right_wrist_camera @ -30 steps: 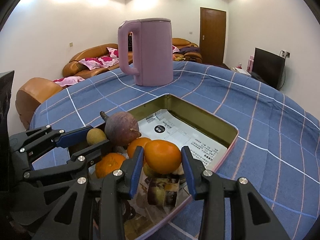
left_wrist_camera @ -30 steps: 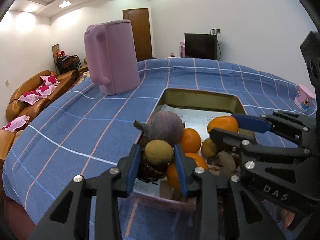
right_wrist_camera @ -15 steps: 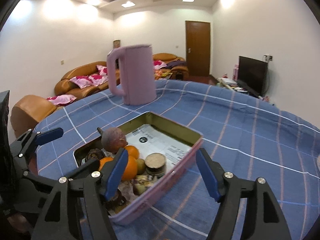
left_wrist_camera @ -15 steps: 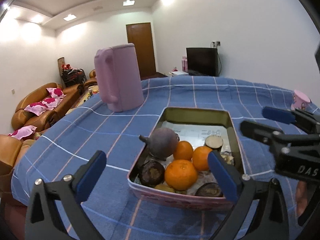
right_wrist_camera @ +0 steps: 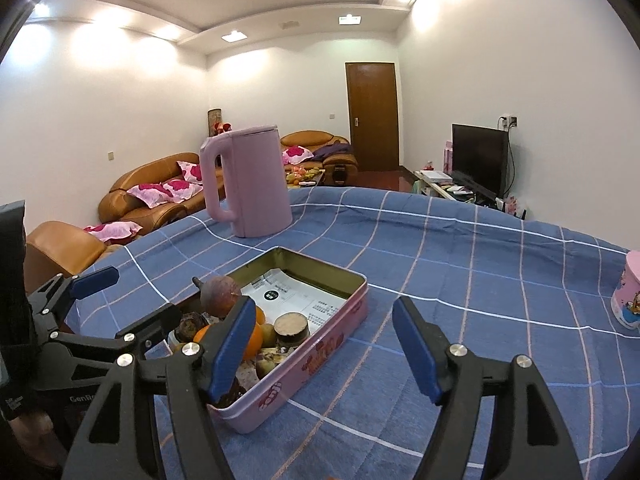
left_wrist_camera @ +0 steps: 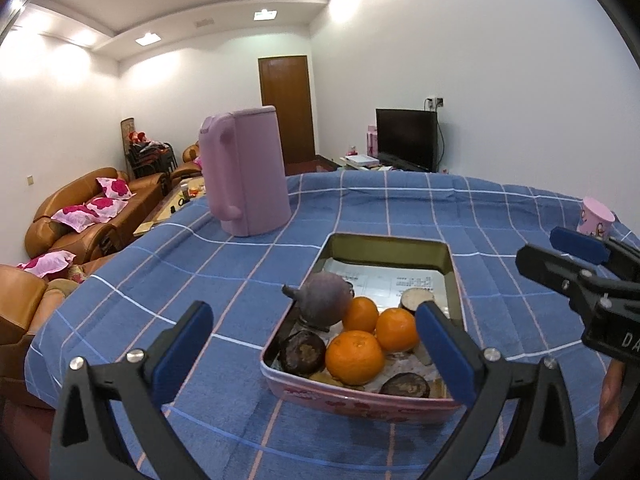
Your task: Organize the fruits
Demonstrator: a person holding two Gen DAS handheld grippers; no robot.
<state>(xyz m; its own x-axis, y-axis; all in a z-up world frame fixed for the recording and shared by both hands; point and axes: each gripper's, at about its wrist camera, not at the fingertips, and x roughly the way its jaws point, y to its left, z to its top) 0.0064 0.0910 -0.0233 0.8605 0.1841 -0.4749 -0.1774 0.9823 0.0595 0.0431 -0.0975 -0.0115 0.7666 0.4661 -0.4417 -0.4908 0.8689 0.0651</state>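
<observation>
**Blue checked cloth, both grippers empty above a crowded tin**

Blue checked tablecloth [left_wrist_camera: 360,208] covers the whole work surface, with a living room of brown sofas behind it. My left gripper [left_wrist_camera: 316,344] hangs with its jaws spread wide and nothing between them, just short of the near end of the pink tin [left_wrist_camera: 360,402]. My right gripper [right_wrist_camera: 324,344] is likewise wide apart and empty, beside the tin's long side [right_wrist_camera: 320,354].

All the fruit sits heaped at the tin's near end: three oranges [left_wrist_camera: 354,356], a purple round fruit with a stalk [left_wrist_camera: 326,304] perched on top, dark mangosteen-like fruits [left_wrist_camera: 302,352] and a few small brownish ones [right_wrist_camera: 268,334]. The far half shows only printed paper [left_wrist_camera: 384,282].

I judge the pile to be the main risk. The purple fruit rides high, so a nudge from a fingertip could roll it over the rim onto the cloth. The oranges touch one another, so closing on one may push its neighbours. The tin looks light and could slide if a finger catches its wall.

Farther out, a pink kettle [left_wrist_camera: 246,172] stands well behind the tin, clear of any reach. A small pink cup [right_wrist_camera: 628,294] sits off to the right, near the table edge, where a wide swing of my right gripper might clip it.
</observation>
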